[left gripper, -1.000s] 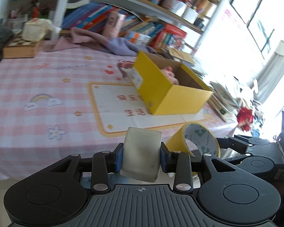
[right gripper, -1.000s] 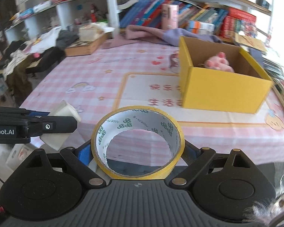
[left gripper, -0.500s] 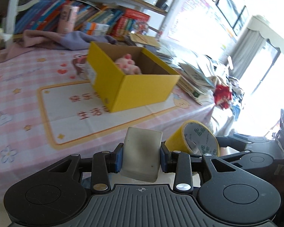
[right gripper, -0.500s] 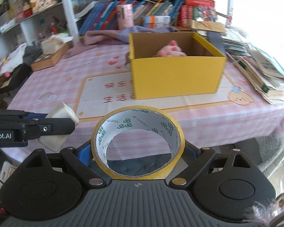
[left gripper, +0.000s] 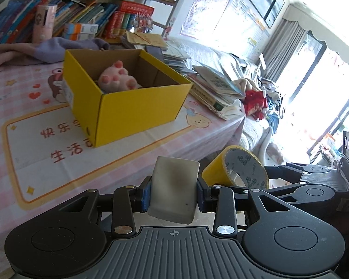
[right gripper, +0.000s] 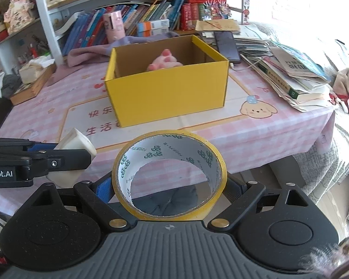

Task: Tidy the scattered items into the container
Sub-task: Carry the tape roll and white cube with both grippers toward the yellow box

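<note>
Yellow box [right gripper: 167, 93] sits open-topped on the table [right gripper: 267, 134], pink plush toy [right gripper: 165, 61] inside, bare cloth ahead of it. Both grippers hang off the table's near edge, angled down: left gripper [left gripper: 173, 191] clamped on a white block [left gripper: 174, 190], right gripper [right gripper: 169, 186] clamped on a tape roll [right gripper: 169, 176].

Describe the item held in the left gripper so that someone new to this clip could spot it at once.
Start at the yellow box on the pink checked tablecloth, then look nearer the camera, off the table's edge. There the left gripper clamps a whitish block. Unlike the yellow tape roll beside it, it is solid, rectangular and pale.
</note>
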